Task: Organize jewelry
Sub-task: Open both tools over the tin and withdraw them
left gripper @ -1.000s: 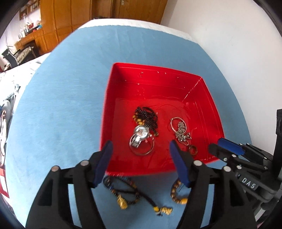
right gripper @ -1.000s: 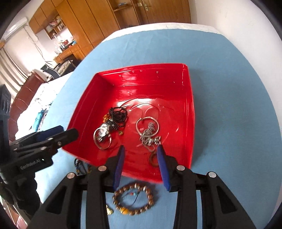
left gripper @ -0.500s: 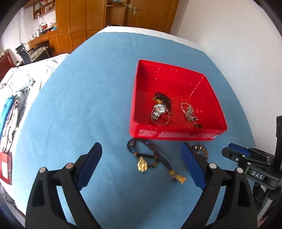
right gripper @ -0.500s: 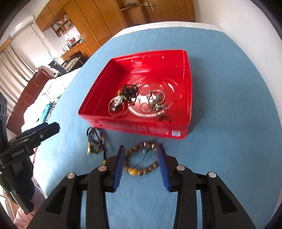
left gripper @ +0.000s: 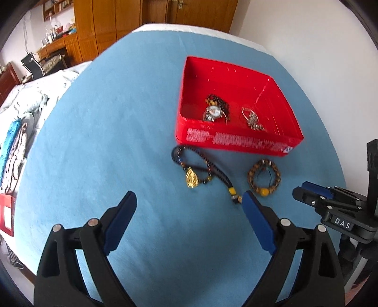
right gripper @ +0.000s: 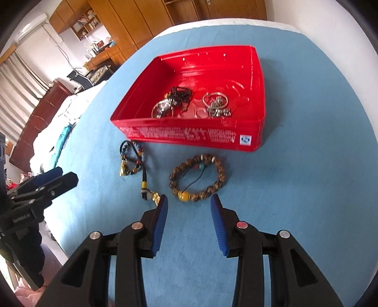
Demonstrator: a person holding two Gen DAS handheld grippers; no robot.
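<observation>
A red tray (left gripper: 236, 141) (right gripper: 184, 134) sits on the blue cloth and holds a watch (left gripper: 212, 112), a dark bead strand and silver rings (right gripper: 216, 105). On the cloth in front of it lie a dark cord necklace with a gold pendant (left gripper: 192, 180) (right gripper: 132, 163) and a brown bead bracelet (left gripper: 263, 177) (right gripper: 198, 177). My left gripper (left gripper: 189, 200) hangs wide open nearer than the necklace, with nothing between its fingers. My right gripper (right gripper: 189, 200) stands partly open just short of the bracelet, also empty. Each gripper shows at the edge of the other's view.
The blue cloth (left gripper: 106, 141) covers the table, which ends at a white wall (left gripper: 319, 47) on the right. A bed with piled clothes (left gripper: 23, 122) lies off the left edge. Wooden cabinets (right gripper: 141, 21) stand at the back.
Both grippers have drawn back from over the tray to the near side of the cloth. The left jaws have spread wider. The jewelry has not moved.
</observation>
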